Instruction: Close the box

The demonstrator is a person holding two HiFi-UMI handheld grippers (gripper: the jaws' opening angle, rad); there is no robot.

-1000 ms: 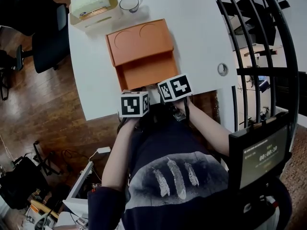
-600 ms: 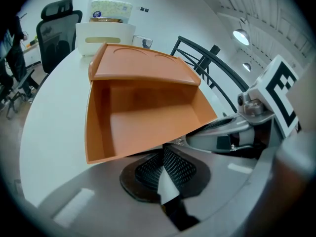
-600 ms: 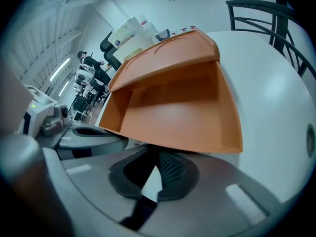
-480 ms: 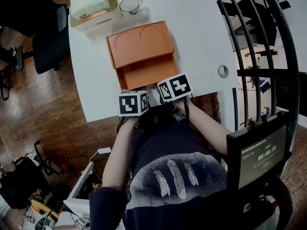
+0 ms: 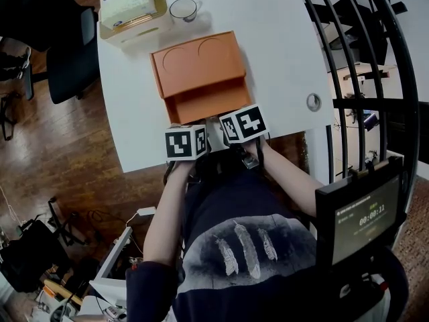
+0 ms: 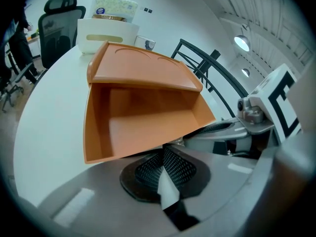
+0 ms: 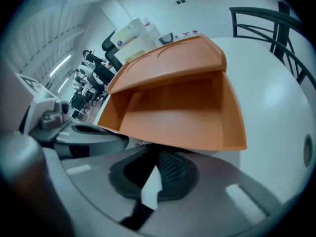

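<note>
On the table [image 5: 281, 59] the box [image 5: 204, 102] is seen open at 12 o'clock from both tools, with its lid [image 5: 198, 59] on the 12 o'clock side and the open compartment towards 6 o'clock. The left gripper [image 6: 163, 168] and right gripper [image 7: 160, 174] are held side by side just short of the box's 6 o'clock wall, each with its jaws pressed together and nothing between them. The step is probably best done if the lid's free edge is brought towards 6 o'clock by both tips at once and pressed down evenly at both corners, so that the light box is not slid or twisted.
</note>
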